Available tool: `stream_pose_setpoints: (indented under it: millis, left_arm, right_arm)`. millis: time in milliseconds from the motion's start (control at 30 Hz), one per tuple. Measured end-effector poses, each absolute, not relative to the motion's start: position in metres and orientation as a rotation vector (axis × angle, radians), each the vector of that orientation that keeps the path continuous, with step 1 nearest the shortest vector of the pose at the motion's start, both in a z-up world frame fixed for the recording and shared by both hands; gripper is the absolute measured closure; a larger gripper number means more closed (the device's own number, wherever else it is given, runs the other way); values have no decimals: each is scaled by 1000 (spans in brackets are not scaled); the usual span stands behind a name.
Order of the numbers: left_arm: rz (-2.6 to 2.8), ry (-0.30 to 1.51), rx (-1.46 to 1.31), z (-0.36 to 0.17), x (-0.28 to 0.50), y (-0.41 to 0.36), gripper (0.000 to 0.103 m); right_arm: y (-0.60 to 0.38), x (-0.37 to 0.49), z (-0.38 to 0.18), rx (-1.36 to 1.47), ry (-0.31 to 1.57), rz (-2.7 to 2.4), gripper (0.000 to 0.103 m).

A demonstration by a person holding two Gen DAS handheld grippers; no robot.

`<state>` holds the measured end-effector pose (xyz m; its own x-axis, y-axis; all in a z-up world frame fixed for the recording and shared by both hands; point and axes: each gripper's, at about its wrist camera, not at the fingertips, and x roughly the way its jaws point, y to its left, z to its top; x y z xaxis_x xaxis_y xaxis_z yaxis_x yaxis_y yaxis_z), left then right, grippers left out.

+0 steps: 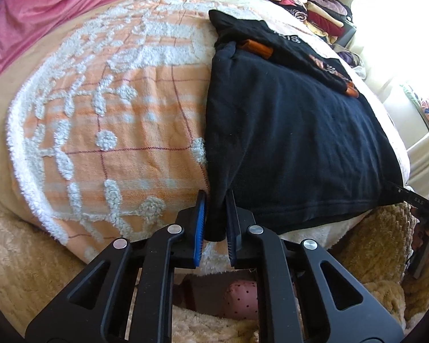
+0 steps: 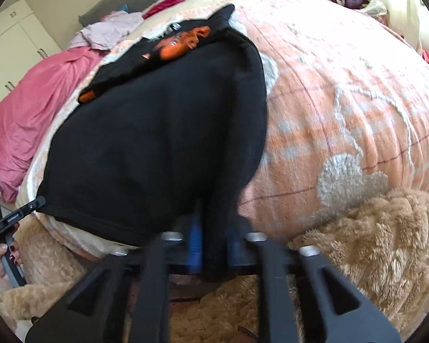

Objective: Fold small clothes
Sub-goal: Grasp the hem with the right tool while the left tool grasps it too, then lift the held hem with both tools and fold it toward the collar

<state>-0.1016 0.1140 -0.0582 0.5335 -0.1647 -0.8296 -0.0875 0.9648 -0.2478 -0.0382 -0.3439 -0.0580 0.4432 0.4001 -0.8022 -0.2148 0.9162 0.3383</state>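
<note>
Holding 1 near hem corner each, your left gripper [image 1: 216,223] and right gripper [image 2: 213,243] face the shirt [image 1: 294,131], running straight ahead of both jaws.

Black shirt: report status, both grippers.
Left gripper shut on black shirt hem corner. Right gripper shut on opposite corner. Shirt flat on orange blanket; nothing blocking.

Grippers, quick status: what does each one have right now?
Left gripper: jaws shut on the near left corner of the black shirt.
Right gripper: jaws shut on the shirt's near right corner; view blurred.
</note>
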Motion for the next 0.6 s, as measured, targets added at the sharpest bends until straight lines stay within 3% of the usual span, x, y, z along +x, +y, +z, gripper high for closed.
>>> stream_pose_setpoints:
  millis: [600]
  left_arm:
    - [-103,876,-330,-13,-92,126,100]
  right_arm:
    - [-377,-34,6,363,817,487,95]
